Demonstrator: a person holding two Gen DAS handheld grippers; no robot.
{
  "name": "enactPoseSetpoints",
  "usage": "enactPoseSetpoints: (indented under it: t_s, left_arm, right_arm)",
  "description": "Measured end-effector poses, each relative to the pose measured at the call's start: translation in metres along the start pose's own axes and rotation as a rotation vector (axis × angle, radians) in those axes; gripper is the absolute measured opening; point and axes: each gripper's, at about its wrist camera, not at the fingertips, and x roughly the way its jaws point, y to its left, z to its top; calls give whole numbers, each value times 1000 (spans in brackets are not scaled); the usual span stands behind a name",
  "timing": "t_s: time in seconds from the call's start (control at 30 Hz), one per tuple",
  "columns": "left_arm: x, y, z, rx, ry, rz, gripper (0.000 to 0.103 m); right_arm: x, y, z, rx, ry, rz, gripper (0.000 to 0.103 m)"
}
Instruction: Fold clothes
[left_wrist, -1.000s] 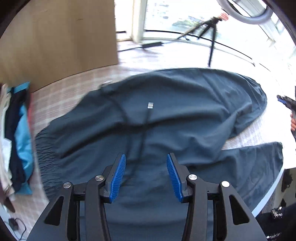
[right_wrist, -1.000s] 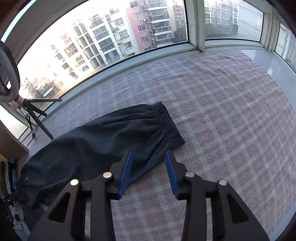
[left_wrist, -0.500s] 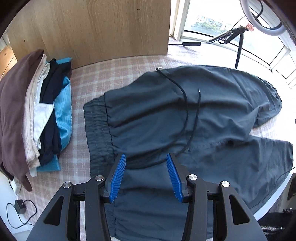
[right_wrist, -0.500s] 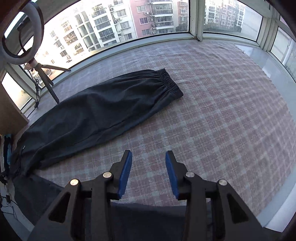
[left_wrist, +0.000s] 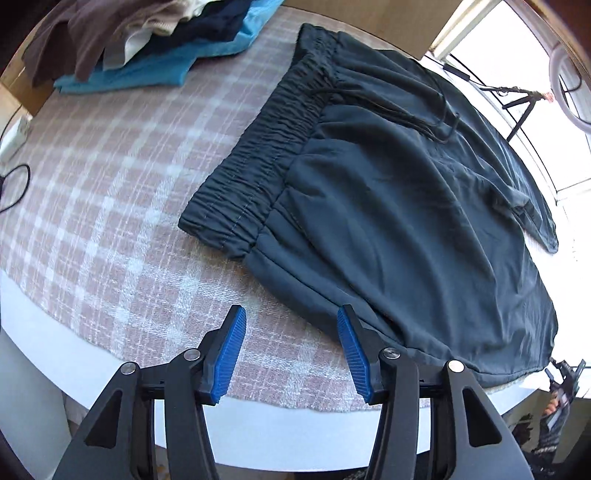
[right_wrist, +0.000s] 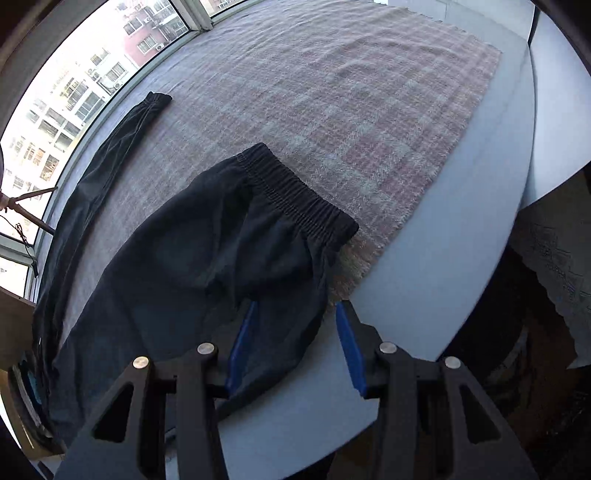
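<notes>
Your left gripper (left_wrist: 290, 350) fingers are opening, nothing between them, hovering just below the trousers (left_wrist: 388, 206) waistband-side edge, apparently to pinch that corner. Your right gripper (right_wrist: 293, 345) fingers are also opening, straddling the trousers' near leg hem edge without pressing. The trousers are lying flat on the checked cloth (left_wrist: 110, 184) over the counter (right_wrist: 461, 221), near its front edge, likely for a lengthwise fold.

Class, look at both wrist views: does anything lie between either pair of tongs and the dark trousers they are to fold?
Nothing visible does. The left tongs, opening, hang over the checked cloth at the trousers' near edge. The right tongs, also opening, already have the leg's fabric between their jaws, not pinched.
</notes>
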Motion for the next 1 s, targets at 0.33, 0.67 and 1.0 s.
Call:
enactPoseSetpoints:
  t_s: [0.33, 0.67, 1.0]
  left_arm:
    - [19, -8, 10, -89, -19, -113, 51]
    - [18, -30, 5, -44, -39, -79, 14]
    - [18, -47, 1, -33, -31, -76, 13]
  right_arm:
    - [-17, 11, -19, -23, -30, 60, 44]
    - [-27, -19, -20, 93, -56, 73, 44]
    - [-1, -10, -6, 100, -28, 73, 45]
